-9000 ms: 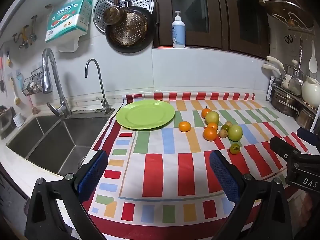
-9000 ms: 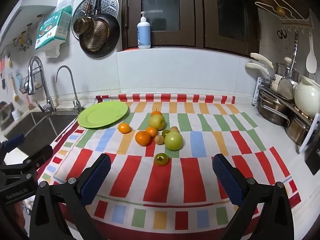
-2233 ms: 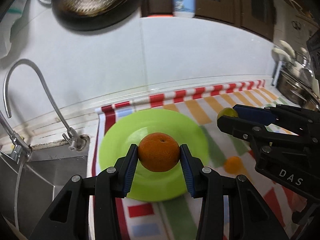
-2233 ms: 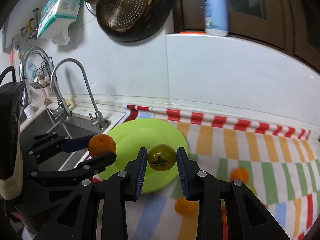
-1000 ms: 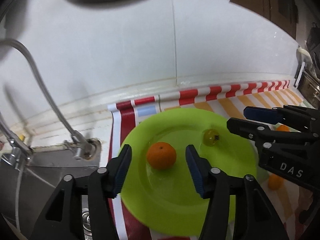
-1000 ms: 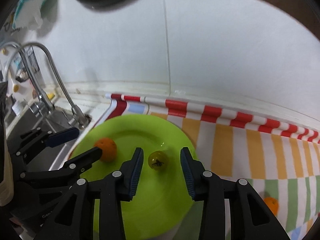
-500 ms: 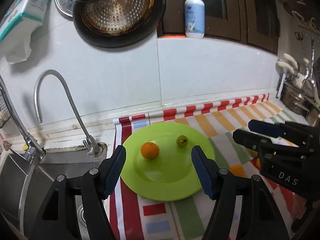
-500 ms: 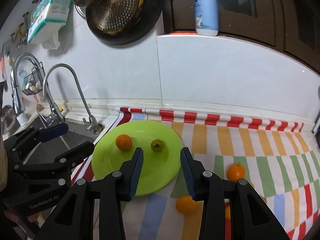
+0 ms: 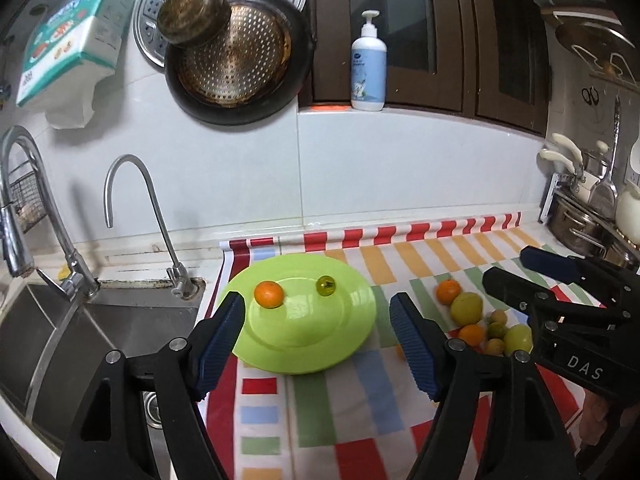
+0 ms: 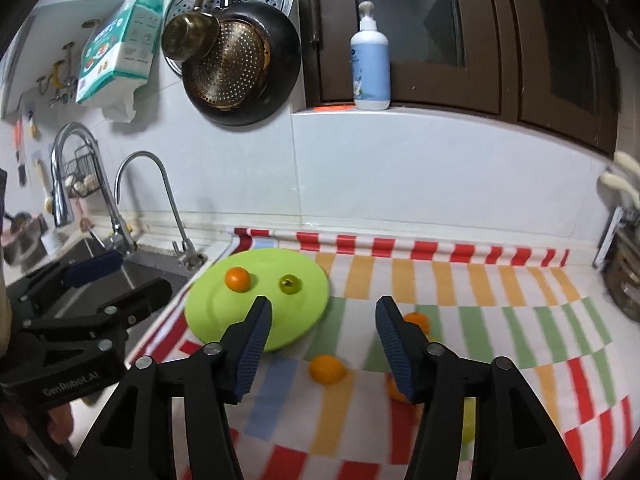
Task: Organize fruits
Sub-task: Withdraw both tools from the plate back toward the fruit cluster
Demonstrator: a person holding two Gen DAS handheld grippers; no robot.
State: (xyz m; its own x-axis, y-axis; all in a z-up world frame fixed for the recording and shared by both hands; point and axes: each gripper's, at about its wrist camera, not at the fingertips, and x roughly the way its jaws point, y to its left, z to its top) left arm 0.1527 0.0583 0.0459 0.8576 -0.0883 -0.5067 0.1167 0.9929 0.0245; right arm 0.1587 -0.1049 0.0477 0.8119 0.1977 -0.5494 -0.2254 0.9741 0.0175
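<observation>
Since a second ago you have pulled both grippers back and up from the plate (image 9: 304, 356), leaving the orange (image 9: 269, 294) and the small green fruit (image 9: 325, 285) lying on it, apart from each other. Your left gripper (image 9: 316, 346) is empty, its jaws fairly wide and opening, the plate just ahead between its fingers. Your right gripper (image 10: 322, 350) is empty too, narrower but also opening; an orange on the cloth (image 10: 327, 369) sits just ahead of it between the fingers, another orange (image 10: 416, 322) peeks from behind its right finger, and the plate lies ahead to its left. To the right of your left gripper, the rest of the pile (image 9: 480, 326) waits on the striped cloth (image 9: 400, 256): oranges, yellow-green fruit, small brown ones. So you look to be between trips, two fruits delivered, the next pick not yet begun. Next, I'd judge, swing both grippers right toward the pile, open wide enough for a round fruit, and take one each without nudging its neighbours, since they touch and could roll.
</observation>
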